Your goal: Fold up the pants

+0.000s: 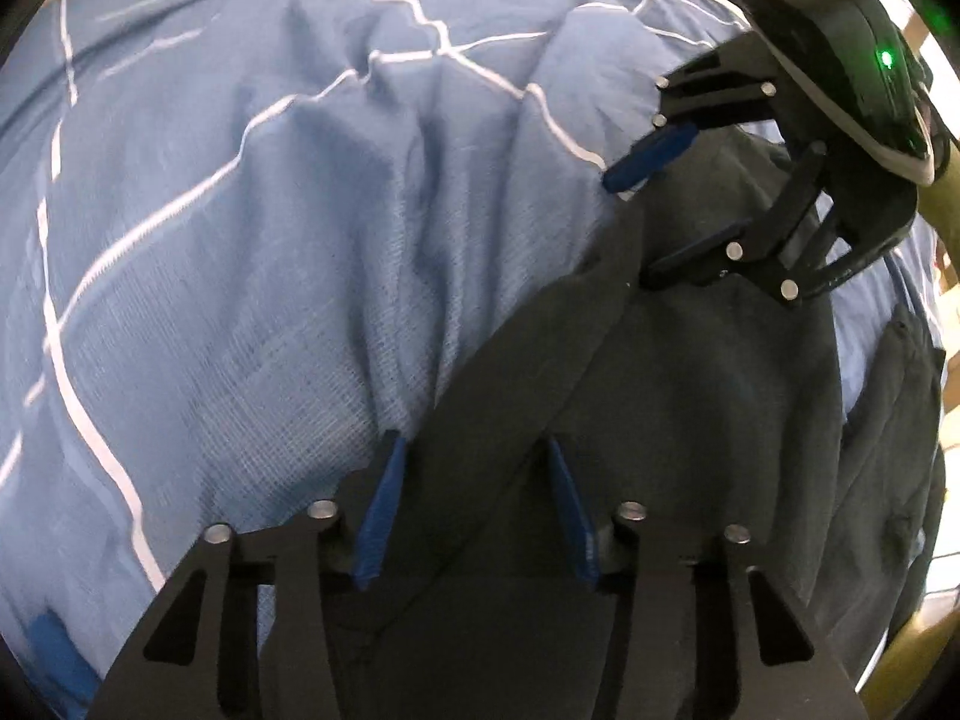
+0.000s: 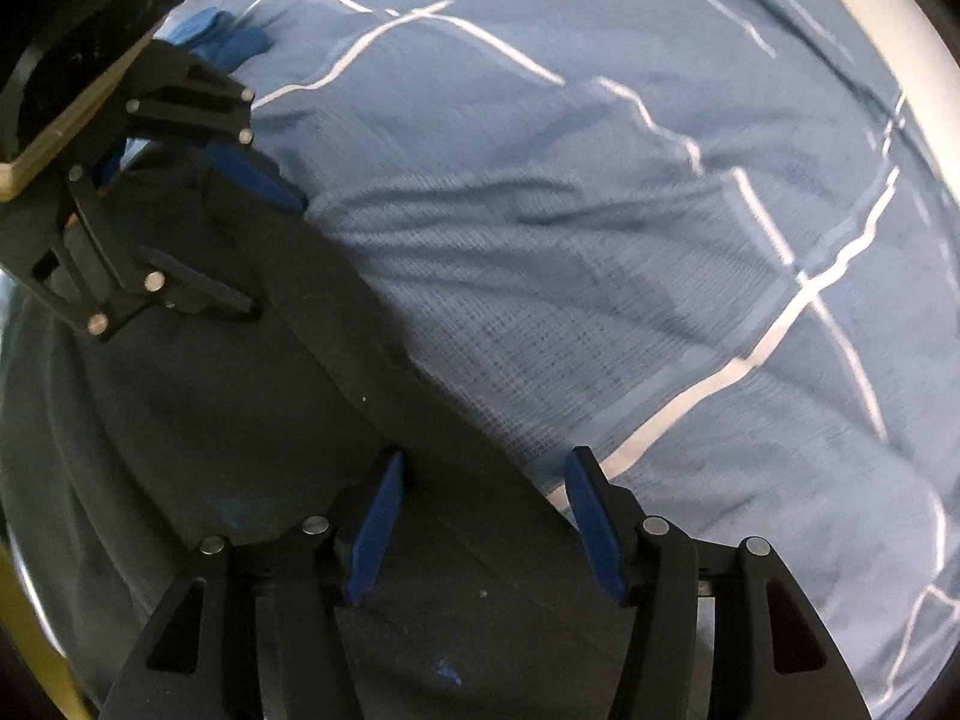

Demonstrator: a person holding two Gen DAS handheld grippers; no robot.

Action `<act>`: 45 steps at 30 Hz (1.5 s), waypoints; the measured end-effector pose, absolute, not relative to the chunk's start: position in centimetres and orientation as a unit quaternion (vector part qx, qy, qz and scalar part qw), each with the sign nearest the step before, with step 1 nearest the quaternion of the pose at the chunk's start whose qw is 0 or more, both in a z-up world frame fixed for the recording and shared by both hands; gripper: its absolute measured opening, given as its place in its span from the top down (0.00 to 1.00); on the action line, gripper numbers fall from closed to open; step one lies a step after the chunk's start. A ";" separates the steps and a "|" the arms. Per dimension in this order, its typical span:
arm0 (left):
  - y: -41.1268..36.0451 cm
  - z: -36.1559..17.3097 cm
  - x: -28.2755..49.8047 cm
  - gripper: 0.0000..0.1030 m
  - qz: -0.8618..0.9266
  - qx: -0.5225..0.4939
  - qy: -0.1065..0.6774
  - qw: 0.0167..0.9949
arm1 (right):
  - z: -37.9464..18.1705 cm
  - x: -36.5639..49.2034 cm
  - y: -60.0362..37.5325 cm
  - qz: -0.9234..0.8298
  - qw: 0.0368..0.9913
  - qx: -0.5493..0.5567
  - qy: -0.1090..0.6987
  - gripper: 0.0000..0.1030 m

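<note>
**Dark pants on a blue checked bedcover, both grippers spread over the edge**

No brand, label or readable writing shows in either view. The surface is a soft, rumpled blue bedcover [image 1: 252, 228] crossed by white lines; pale wood shows at the frame edges beyond it. The dark grey pants [image 1: 690, 420] lie on this cover, their straight edge running diagonally against the blue.

The left gripper [image 1: 474, 450] has its blue-padded fingers [image 1: 381, 516] spread apart, straddling the pants' edge, clamping nothing. The right gripper [image 2: 486, 462] also stands with fingers [image 2: 591, 522] apart over the same edge of the pants [image 2: 210, 408], nothing pinched between them. Each gripper shows in the other's view, farther along the edge.
</note>
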State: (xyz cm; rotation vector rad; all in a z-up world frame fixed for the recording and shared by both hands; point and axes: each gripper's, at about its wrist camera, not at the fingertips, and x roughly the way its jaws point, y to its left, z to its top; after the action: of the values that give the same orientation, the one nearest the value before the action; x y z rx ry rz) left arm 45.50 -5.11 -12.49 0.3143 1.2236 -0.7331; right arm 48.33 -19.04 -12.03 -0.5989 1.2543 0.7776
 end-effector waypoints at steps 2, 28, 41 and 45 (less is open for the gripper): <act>-5.1 -12.2 45.1 0.83 -0.333 0.145 0.557 0.747 | -12.2 48.4 -19.0 0.350 0.701 -0.262 0.563 0.53; -6.7 -6.4 45.0 0.49 -0.172 0.216 0.468 0.840 | -5.9 48.1 -20.9 0.190 0.831 -0.269 0.449 0.45; -18.4 -4.6 44.9 0.49 -0.259 0.213 0.463 0.821 | -6.8 49.8 -34.8 0.117 0.831 -0.129 0.529 0.45; -20.2 -5.7 45.7 0.49 -0.263 0.201 0.474 0.816 | -9.1 49.4 -36.8 0.106 0.820 -0.116 0.551 0.45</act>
State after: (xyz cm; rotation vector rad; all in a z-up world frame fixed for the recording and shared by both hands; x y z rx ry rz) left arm 45.72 -20.16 -5.71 0.4280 1.0116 -0.5608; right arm 49.40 -36.83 -9.13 -0.2471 1.1725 0.2260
